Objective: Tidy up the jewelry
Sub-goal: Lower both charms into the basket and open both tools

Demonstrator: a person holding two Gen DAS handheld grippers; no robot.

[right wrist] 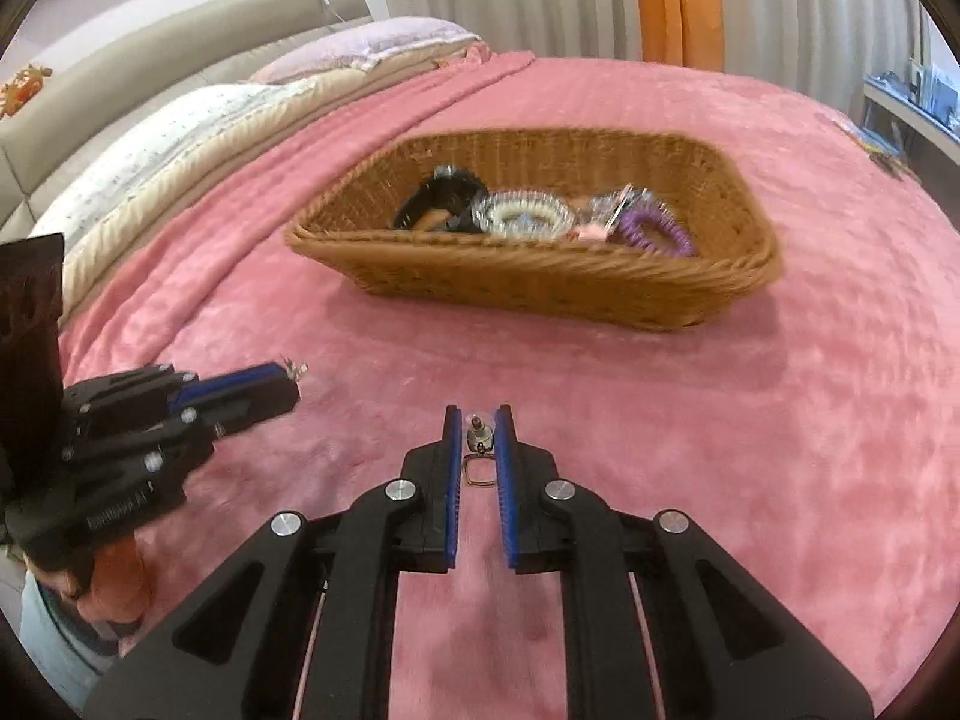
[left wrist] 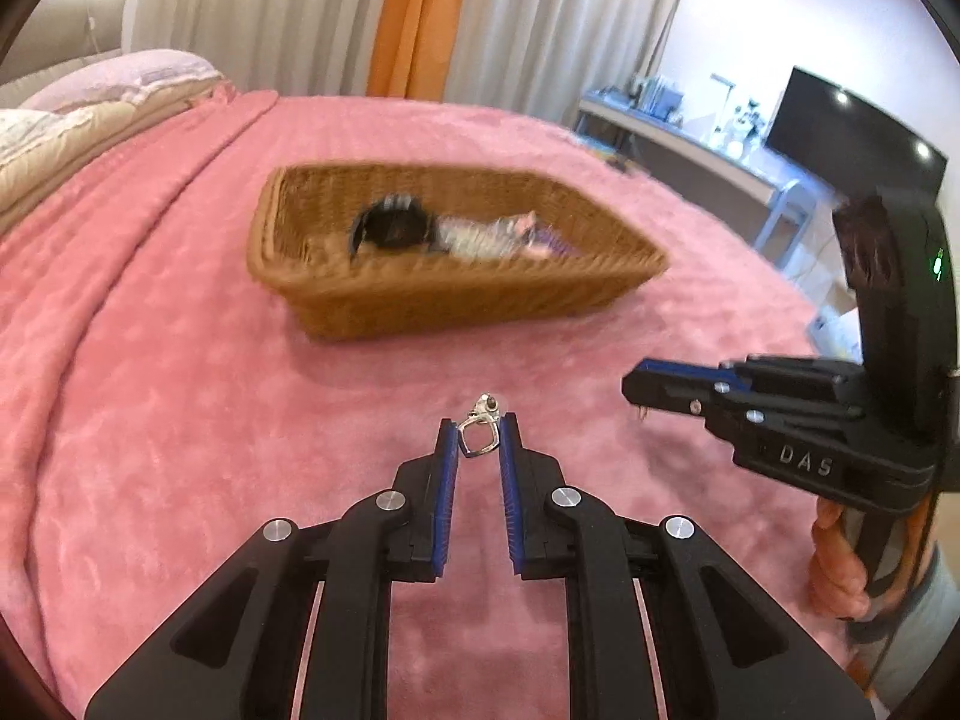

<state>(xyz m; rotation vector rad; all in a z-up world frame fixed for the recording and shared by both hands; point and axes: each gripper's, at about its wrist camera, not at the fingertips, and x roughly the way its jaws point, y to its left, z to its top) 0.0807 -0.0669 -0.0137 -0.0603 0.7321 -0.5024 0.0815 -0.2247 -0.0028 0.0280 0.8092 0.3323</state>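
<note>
My left gripper (left wrist: pixel 479 432) is shut on a small silver earring (left wrist: pixel 479 435) with a square loop, held above the pink blanket. My right gripper (right wrist: pixel 478 429) is shut on a matching earring (right wrist: pixel 477 450). Each gripper shows in the other's view: the right one (left wrist: pixel 636 390) at the right of the left wrist view, the left one (right wrist: pixel 288 381) at the left of the right wrist view. A wicker basket (left wrist: pixel 372 300) (right wrist: pixel 540 282) sits farther back on the bed. It holds a black scrunchie (right wrist: pixel 441 195), a clear coil hair tie (right wrist: pixel 522 213) and a purple coil tie (right wrist: pixel 657 231).
The pink blanket (right wrist: pixel 780 420) covers the bed. Pillows (right wrist: pixel 180 126) and a headboard lie at the far left. Curtains hang behind. A desk and dark TV (left wrist: pixel 852 132) stand at the right.
</note>
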